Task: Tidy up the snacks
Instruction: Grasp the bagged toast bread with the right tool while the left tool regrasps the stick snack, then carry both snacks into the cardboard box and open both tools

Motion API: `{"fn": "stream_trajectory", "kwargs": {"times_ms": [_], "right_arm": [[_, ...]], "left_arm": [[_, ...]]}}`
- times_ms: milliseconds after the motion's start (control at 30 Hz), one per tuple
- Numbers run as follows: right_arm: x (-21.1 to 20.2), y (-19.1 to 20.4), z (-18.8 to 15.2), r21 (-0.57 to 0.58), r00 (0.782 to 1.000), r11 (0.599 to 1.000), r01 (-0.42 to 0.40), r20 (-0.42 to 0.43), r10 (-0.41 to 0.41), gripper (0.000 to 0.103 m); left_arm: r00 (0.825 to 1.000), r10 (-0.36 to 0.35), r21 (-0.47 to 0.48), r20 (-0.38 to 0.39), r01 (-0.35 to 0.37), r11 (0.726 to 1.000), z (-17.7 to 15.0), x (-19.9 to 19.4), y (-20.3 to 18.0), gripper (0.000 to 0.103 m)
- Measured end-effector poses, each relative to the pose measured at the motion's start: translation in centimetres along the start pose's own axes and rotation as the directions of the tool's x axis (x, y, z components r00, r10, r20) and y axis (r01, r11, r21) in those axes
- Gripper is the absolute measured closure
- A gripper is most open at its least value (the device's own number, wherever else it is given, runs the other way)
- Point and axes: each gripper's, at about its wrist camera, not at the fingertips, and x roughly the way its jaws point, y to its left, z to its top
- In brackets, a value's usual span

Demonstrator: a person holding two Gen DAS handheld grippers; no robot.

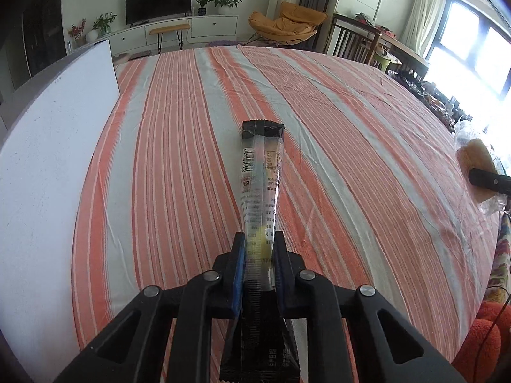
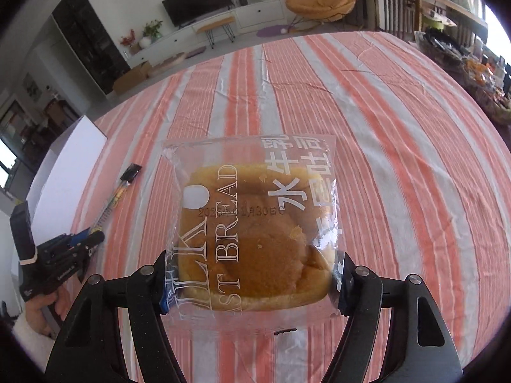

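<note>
My left gripper (image 1: 259,249) is shut on a long thin snack stick packet (image 1: 261,175), clear with black ends, held above the striped tablecloth (image 1: 351,127) and pointing away from me. My right gripper (image 2: 252,274) is shut on a clear bag of toast bread (image 2: 255,223), gripped at both sides and held above the cloth. The bread bag and the right gripper also show at the right edge of the left wrist view (image 1: 479,166). The left gripper (image 2: 92,239) with the stick packet (image 2: 118,194) shows at the left in the right wrist view.
A white box (image 1: 54,159) stands along the table's left side, also seen in the right wrist view (image 2: 70,172). Baskets of snacks (image 2: 479,76) sit at the table's far right. Beyond the table are a TV cabinet, an orange chair and wooden chairs.
</note>
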Motion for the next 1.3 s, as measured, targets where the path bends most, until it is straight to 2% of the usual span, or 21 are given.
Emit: {"fn": "stream_trajectory", "kwargs": {"times_ms": [167,300,367,433,533,667,700,733,767,800,833,900,967,1033,1133,1167,1200,1233,1267,1300], "right_arm": [[-0.8,2.5,-3.6,0.066,0.996,0.994,-0.085,0.022,0.084,0.029],[-0.7,6.7,-4.0,0.05,0.99,0.989,-0.138,0.026,0.136,0.029],[-1.2,9.8,-3.3,0.01,0.984,0.984,-0.176,0.035,0.176,0.029],[-2.0,13.9,-2.2,-0.049,0.971,0.971,-0.232,0.043,0.234,0.029],[-3.2,21.9,-1.0,-0.171,0.939,0.928,-0.331,0.039,0.342,0.029],[-3.2,32.6,0.3,-0.274,0.878,0.843,-0.463,-0.014,0.478,0.028],[-3.0,35.1,0.5,-0.302,0.871,0.827,-0.474,-0.023,0.491,0.028],[-2.6,37.6,0.5,-0.333,0.866,0.812,-0.479,-0.027,0.5,0.026],[-2.0,39.7,0.4,-0.357,0.86,0.798,-0.486,-0.034,0.509,0.026],[-1.0,41.6,0.4,-0.366,0.859,0.79,-0.491,-0.052,0.509,0.024],[0.2,43.0,0.3,-0.365,0.862,0.79,-0.492,-0.074,0.502,0.023],[3.2,44.9,0.0,-0.356,0.884,0.811,-0.464,-0.133,0.448,0.023],[5.2,45.3,-0.6,-0.327,0.898,0.836,-0.44,-0.186,0.4,0.022],[5.8,44.5,-1.1,-0.302,0.894,0.842,-0.446,-0.196,0.403,0.022],[5.2,43.3,-1.3,-0.328,0.911,0.85,-0.412,-0.165,0.378,0.021],[5.1,43.2,-1.2,-0.328,0.91,0.849,-0.415,-0.166,0.381,0.02],[5.1,42.9,-0.9,-0.307,0.894,0.84,-0.447,-0.182,0.409,0.017],[5.1,42.9,-0.7,-0.266,0.859,0.819,-0.509,-0.21,0.467,0.016],[5.5,43.1,-0.3,-0.216,0.804,0.778,-0.591,-0.244,0.543,0.016],[5.8,43.7,-0.2,-0.197,0.77,0.749,-0.633,-0.264,0.581,0.014]], "left_arm": [[0.991,-0.116,-0.1,0.07,0.123,0.987,-1.8,-5.3,0.7,0.088],[0.973,-0.187,-0.131,0.133,0.205,0.97,-2.2,-11.2,1.4,0.088],[0.961,-0.203,-0.161,0.188,0.234,0.959,-2.1,-15.0,3.1,0.088],[0.954,-0.171,-0.191,0.246,0.221,0.956,-2.3,-18.5,5.6,0.088],[0.951,-0.07,-0.26,0.301,0.152,0.953,-3.0,-22.8,10.2,0.088],[0.95,0.092,-0.384,0.298,0.031,0.923,-4.7,-26.0,17.1,0.087],[0.95,0.132,-0.415,0.284,-0.002,0.91,-5.3,-26.4,18.6,0.087],[0.951,0.158,-0.452,0.265,-0.022,0.892,-6.1,-26.5,20.2,0.084],[0.952,0.179,-0.489,0.248,-0.037,0.872,-6.8,-26.6,21.5,0.077],[0.953,0.2,-0.525,0.228,-0.053,0.849,-7.6,-26.6,22.6,0.064],[0.953,0.213,-0.556,0.213,-0.061,0.829,-8.5,-26.5,23.4,0.058],[0.954,0.215,-0.597,0.208,-0.051,0.801,-9.8,-26.6,24.1,0.034],[0.953,0.222,-0.613,0.207,-0.051,0.789,-10.6,-26.9,24.1,0.024],[0.953,0.213,-0.615,0.214,-0.038,0.788,-10.8,-27.8,23.8,0.023],[0.954,0.163,-0.603,0.251,0.023,0.798,-10.2,-29.6,22.3,0.021],[0.952,0.135,-0.591,0.276,0.057,0.805,-9.1,-30.6,21.6,0.02],[0.947,0.109,-0.575,0.303,0.09,0.813,-8.8,-31.5,21.0,0.019],[0.94,0.088,-0.556,0.33,0.119,0.822,-8.4,-32.8,20.2,0.017],[0.933,0.079,-0.54,0.351,0.132,0.831,-8.1,-33.8,19.6,0.012],[0.926,0.081,-0.526,0.368,0.135,0.84,-7.7,-35.0,19.1,0.006]]}}
